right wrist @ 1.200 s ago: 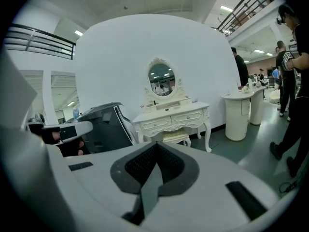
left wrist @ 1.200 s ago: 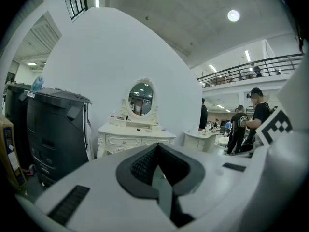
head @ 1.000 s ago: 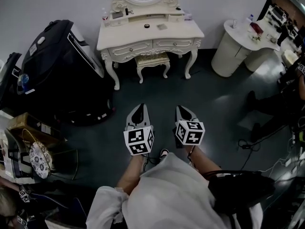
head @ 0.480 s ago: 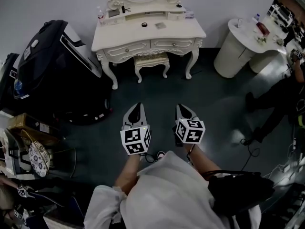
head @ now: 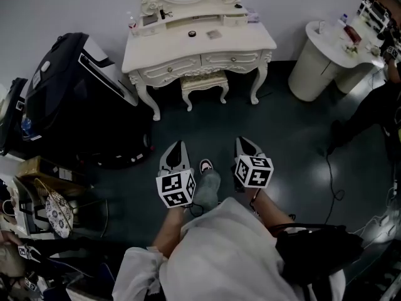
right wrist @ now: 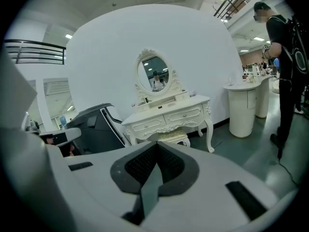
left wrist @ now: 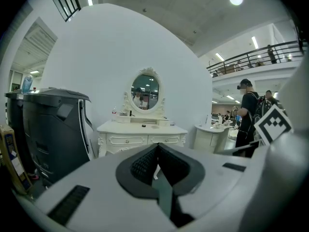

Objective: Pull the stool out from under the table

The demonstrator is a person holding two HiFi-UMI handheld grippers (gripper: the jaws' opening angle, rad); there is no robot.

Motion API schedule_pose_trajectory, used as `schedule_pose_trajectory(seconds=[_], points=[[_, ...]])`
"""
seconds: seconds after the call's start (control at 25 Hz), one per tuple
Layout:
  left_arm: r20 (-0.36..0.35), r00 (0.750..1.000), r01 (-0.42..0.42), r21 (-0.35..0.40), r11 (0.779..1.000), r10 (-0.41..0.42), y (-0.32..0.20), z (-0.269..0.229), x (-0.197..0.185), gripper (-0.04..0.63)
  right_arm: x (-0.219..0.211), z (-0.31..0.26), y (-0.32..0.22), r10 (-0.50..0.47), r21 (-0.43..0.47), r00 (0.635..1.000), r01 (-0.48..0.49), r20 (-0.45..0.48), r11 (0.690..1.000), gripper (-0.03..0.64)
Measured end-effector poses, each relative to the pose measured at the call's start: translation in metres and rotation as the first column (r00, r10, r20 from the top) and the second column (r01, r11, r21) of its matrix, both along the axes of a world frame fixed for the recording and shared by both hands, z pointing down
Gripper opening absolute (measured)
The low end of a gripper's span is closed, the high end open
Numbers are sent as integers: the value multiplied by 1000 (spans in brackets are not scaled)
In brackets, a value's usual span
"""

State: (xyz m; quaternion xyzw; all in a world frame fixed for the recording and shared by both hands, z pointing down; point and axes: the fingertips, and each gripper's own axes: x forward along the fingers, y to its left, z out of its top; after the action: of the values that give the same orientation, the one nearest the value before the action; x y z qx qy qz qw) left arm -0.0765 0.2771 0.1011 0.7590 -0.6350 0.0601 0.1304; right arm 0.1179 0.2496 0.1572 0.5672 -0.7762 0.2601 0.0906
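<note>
**A:** Where was the stool seen?

**B:** The stool (head: 203, 83) was seen tucked under the white dressing table (head: 207, 42), between the curved front legs. Its seat was partly shown past the table's front edge.

**A:** And how was it placed relative to the fingers?

**B:** The left gripper (head: 176, 147) and the right gripper (head: 244, 143) were held side by side over the dark floor (head: 282, 130), both pointed toward the table. The stool was found well apart from both, roughly ahead of the gap between them. Nothing was touched. In the right gripper view the stool was framed just above the jaw tips, far beyond them.

**A:** How were the jaws set?

**B:** Both pairs were clenched, pad pressed against pad, and nothing was gripped between them.

**A:** Was anything else noted near the table?

**B:** A bulky black machine (head: 69, 93) was seen to the table's left and a round white counter (head: 326, 49) to its right. A shoe (head: 205, 166) was noted on the floor between the two grippers.
</note>
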Motion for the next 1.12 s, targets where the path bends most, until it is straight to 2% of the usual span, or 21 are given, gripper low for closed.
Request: schedule_pose_trajectory(seconds=[0.24, 0.4, 0.72, 1.12], points=[[-30, 999, 19, 6, 1000, -19, -49, 12, -14, 8, 3, 6, -45, 17, -1, 999, -17, -35, 1000, -2], [-51, 999, -4, 8, 1000, 5, -86, 11, -18, 8, 0, 3, -81, 11, -8, 998, -12, -59, 1000, -2], [-50, 998, -35, 6, 999, 35, -179, 5, -36, 8, -26, -6, -175, 12, -10, 998, -13, -67, 1000, -2], [-97, 995, -35, -11, 999, 34, -280, 16, -70, 8, -56, -5, -269, -4, -40, 993, 0, -116, 999, -2]])
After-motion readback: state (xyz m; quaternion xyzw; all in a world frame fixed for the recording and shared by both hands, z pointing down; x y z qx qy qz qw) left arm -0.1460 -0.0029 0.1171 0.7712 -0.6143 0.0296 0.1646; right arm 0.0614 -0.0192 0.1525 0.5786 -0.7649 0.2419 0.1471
